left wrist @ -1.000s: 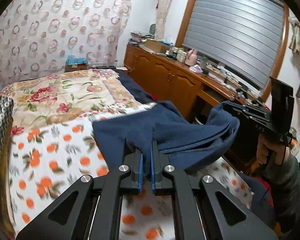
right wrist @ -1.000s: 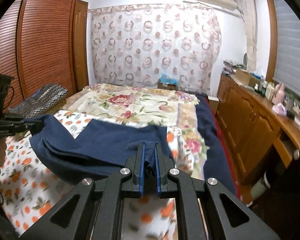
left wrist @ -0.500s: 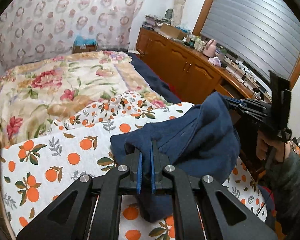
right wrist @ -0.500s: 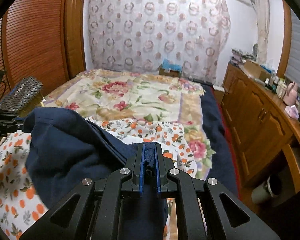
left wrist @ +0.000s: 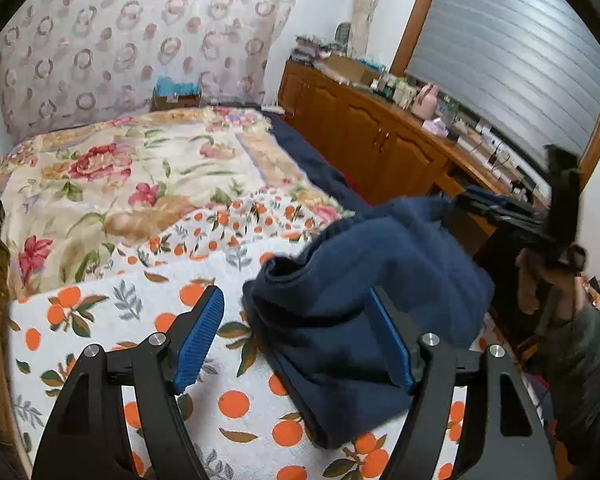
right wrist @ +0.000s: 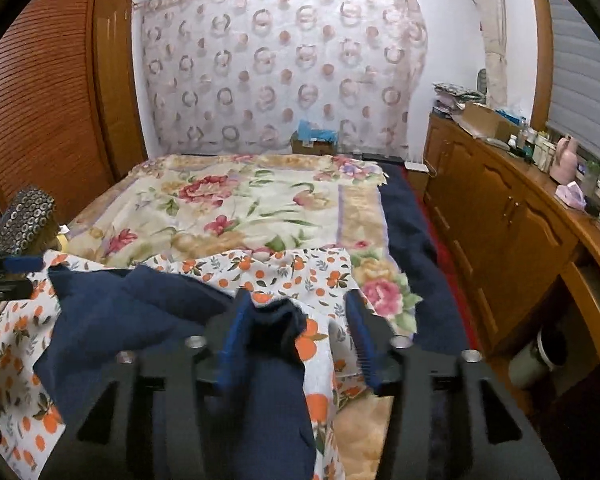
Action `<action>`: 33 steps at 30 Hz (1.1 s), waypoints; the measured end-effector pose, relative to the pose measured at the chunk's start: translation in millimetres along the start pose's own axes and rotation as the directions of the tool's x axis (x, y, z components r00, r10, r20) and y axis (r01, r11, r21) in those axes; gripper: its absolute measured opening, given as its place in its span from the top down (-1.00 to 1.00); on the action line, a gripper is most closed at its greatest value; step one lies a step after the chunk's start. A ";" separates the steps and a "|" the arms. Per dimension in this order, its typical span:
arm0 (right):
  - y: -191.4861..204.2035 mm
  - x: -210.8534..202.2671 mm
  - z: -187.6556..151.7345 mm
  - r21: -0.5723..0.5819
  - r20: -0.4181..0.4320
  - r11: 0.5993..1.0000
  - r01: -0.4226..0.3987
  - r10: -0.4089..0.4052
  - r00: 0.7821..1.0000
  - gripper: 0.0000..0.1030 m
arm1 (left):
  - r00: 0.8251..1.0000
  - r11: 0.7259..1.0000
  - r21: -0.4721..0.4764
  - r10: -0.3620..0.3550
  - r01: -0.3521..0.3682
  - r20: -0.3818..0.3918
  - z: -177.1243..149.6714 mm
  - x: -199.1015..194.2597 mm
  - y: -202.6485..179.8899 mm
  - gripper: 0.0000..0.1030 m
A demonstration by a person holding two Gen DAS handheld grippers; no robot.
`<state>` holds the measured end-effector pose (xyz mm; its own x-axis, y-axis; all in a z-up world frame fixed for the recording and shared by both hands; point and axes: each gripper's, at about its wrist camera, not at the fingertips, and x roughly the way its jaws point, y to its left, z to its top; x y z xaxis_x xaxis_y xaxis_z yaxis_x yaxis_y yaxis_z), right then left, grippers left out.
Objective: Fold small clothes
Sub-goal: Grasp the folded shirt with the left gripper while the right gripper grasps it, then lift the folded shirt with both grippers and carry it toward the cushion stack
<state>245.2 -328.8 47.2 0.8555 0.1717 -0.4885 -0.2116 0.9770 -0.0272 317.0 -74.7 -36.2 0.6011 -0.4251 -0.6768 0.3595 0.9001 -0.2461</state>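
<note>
I am releasing a dark blue garment (left wrist: 364,288) that I have just doubled over on a bed covered by an orange-print sheet (left wrist: 100,320). My left gripper (left wrist: 300,340) has just been opening; its blue pads stand wide, and the near left corner of the garment lies loose between them, brushing the right pad without being pinched. My right gripper (right wrist: 296,336) has also just been opening, with a bunched blue fold sitting slack against its left pad, so neither gripper is grasping anything. The garment rests in a soft, uneven heap near the near right part of the bed, not yet flat. To finish this step well, I judge I should draw both grippers straight back so the cloth does not snag on a pad and drag, then press the top layer flat and square its edges. The right edge of the bed (right wrist: 416,264) is close to the garment, and beyond it a wooden cabinet (right wrist: 500,216) runs along the wall, leaving little room there. Far ahead and to the left lies plenty of open bed, across the floral blanket (right wrist: 240,208).
</note>
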 end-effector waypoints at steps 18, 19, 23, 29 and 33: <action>-4.6 18.5 -17.5 0.076 -0.166 0.989 -0.126 0.137 0.977 -0.24 | 0.991 0.998 -0.061 -0.034 0.026 -0.129 -2.4 60.7 13.4 -0.06; -5.9 19.2 -16.2 0.091 -0.172 0.987 -0.135 0.149 0.974 -0.24 | 0.991 0.997 -0.064 -0.041 0.033 -0.129 -2.0 61.4 13.5 -0.03; -6.5 20.5 -14.7 0.119 -0.187 0.980 -0.162 0.182 0.965 -0.24 | 0.991 0.997 -0.057 -0.054 0.047 -0.126 -1.0 60.2 12.3 0.30; -3.6 22.5 -13.1 0.113 -0.207 0.974 -0.196 0.216 0.954 -0.03 | 0.991 0.995 -0.066 -0.076 0.069 -0.114 0.7 57.6 13.0 0.51; -4.4 27.5 -11.8 0.121 -0.222 0.964 -0.235 0.257 0.941 0.43 | 0.988 0.991 -0.099 -0.104 0.093 -0.116 0.7 61.0 18.3 0.51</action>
<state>264.2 -329.9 23.6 0.6454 0.3842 -0.6602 -0.3474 0.9174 0.1942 360.7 -84.2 -81.5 0.4733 -0.5026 -0.7234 0.3414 0.8617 -0.3754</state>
